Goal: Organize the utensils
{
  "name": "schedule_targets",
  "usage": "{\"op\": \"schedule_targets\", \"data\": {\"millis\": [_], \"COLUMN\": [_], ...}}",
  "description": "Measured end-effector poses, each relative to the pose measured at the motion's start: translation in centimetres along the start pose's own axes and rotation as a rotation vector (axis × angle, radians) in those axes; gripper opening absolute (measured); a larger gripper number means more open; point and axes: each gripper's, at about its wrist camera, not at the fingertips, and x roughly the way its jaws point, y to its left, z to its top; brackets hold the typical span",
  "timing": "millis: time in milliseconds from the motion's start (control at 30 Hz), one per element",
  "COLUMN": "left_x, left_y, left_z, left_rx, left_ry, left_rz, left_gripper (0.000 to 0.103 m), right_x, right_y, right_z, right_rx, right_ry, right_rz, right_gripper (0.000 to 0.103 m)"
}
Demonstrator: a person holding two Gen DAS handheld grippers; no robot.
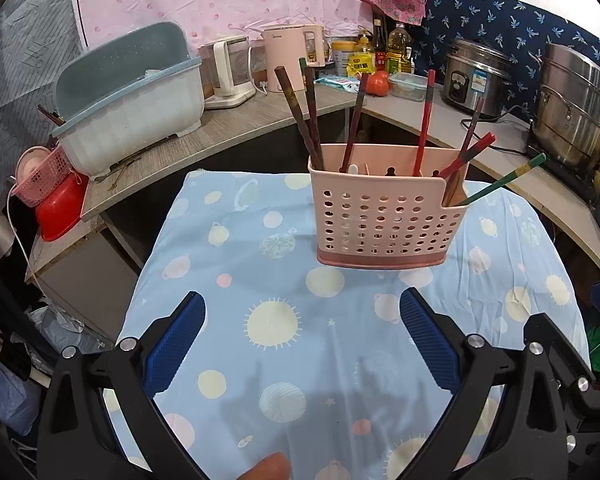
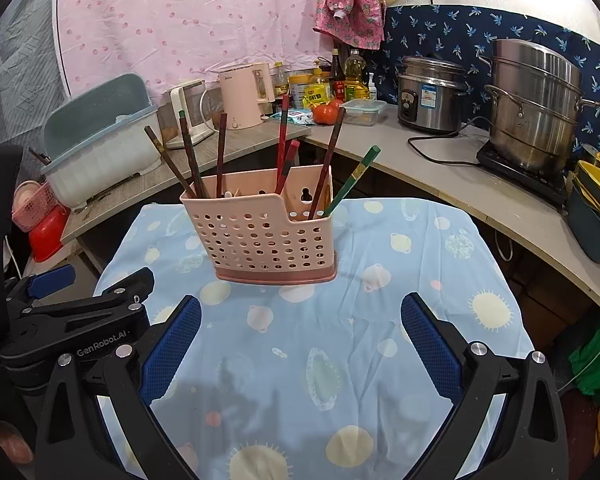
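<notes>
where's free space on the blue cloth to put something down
The blue cloth is bare from the pink utensil holder forward to both open claws, and to the holder's right. The counter behind is crowded: kettle, rice cooker, steamer pot.

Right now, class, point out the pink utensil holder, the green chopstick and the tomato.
pink utensil holder (image 1: 384,224), left wrist view, perforated front wall.
green chopstick (image 2: 356,174), right wrist view, mid-shaft.
tomato (image 2: 325,114), right wrist view, its front.

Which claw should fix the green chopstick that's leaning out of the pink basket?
Probably the right claw. The green chopstick leans out of the pink basket's right end, on that claw's side. The left claw is open too, but would have to cross over.
</notes>
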Motion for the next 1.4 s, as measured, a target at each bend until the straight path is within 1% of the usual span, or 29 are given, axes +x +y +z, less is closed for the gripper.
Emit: {"op": "schedule_targets", "data": {"millis": [567, 767, 900, 1400], "left_x": [-0.18, -0.13, 0.15, 0.29], "left_y": [0.28, 0.37, 0.59, 0.46], "left_z": [-0.31, -0.28, -0.27, -0.17], "left_rx": [-0.004, -0.006, -0.024, -0.026], "left_ry": [0.000, 0.007, 0.023, 0.025], "left_rz": [0.013, 0.015, 0.009, 0.024], "left_gripper": [0.094, 0.094, 0.094, 0.094], "right_x": [-0.03, 0.01, 0.04, 0.28], "right_y": [0.06, 0.01, 0.06, 0.08], "right_z": [-0.13, -0.02, -0.04, -0.37], "right_rx": [-0.009, -0.009, -0.012, -0.014], "right_ry": [0.010, 0.019, 0.020, 0.027], "right_rz": [-0.009, -0.013, -0.014, -0.014], "right_gripper": [0.097, 0.097, 0.097, 0.097]}}
